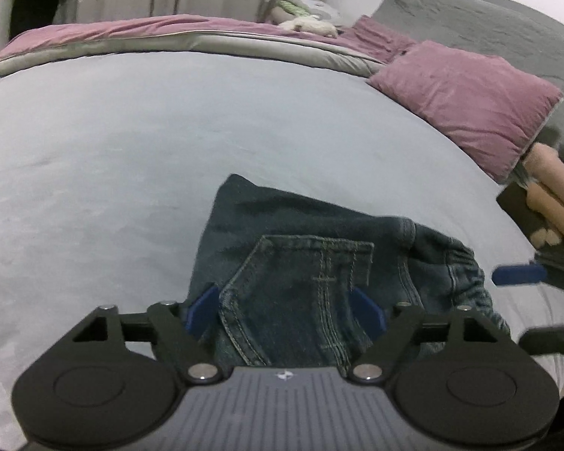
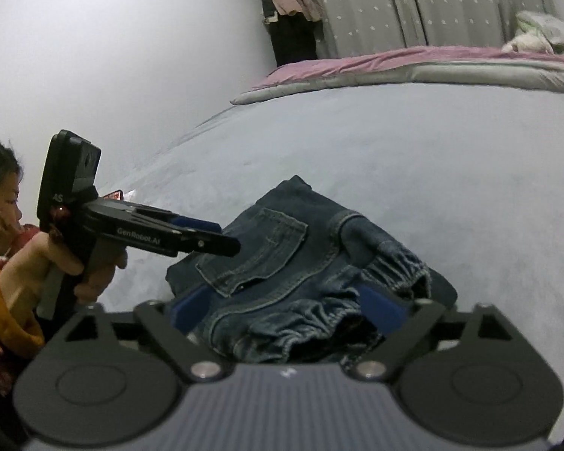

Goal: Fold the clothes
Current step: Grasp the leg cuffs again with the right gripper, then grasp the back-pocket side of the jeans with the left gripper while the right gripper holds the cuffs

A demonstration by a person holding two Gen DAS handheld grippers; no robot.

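Jeans [image 1: 300, 263] folded small on bed [image 1: 94, 150]. Left gripper [image 1: 285, 308], right gripper [image 2: 285, 308] both spread, nothing pinched. Fold looks done; next, lift clear.

A: Surface?
B: Bed [image 1: 112, 131], pale grey-blue sheet.
A: On it?
B: Folded jeans [image 1: 300, 263] near the front edge, pink pillow [image 1: 466, 101] by the headboard side, quilt [image 1: 139, 32] (pink over grey) along the far edge.
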